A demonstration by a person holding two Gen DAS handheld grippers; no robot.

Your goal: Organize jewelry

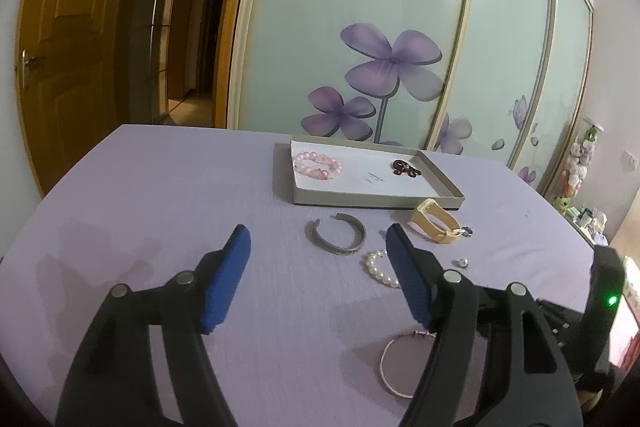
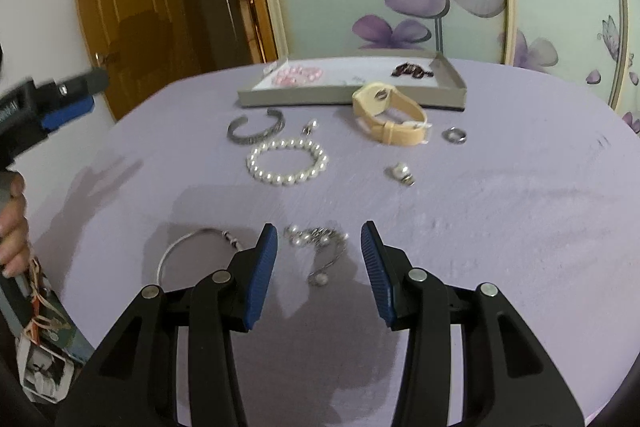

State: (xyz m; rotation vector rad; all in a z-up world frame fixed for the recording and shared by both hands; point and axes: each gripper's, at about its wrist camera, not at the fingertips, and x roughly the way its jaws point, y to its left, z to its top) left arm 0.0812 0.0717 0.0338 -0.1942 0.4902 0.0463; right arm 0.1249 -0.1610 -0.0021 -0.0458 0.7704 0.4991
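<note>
Two pieces already lie in the shallow grey box (image 1: 440, 169) at the far side of the lilac worktop (image 1: 160, 195): a pink bead bracelet (image 1: 318, 165) and a small dark tangle (image 1: 405, 169). Everything else waits loose in front of it: a grey cuff bangle (image 2: 256, 131), a pearl bracelet (image 2: 287, 163), a beige watch (image 2: 390, 115), a small ring (image 2: 456, 135), a pearl stud (image 2: 402, 173), a thin silver hoop (image 2: 192, 247) and a silvery chain with pearls (image 2: 320, 247).

The chain looks the riskiest. It is thin, limp and flat on the cloth, so the pads could close over it, pinch fabric instead, or lift one end while the rest drags and snags the hoop just beside it. Small pieces such as the stud could roll off if nudged.

The right tongs (image 2: 319, 261) stand moderately open and empty, poised above the chain, which shows between the blue pads without touching them. The left tongs (image 1: 318, 277) gape wider, holding nothing, with the cuff bangle and pearl bracelet ahead.
</note>
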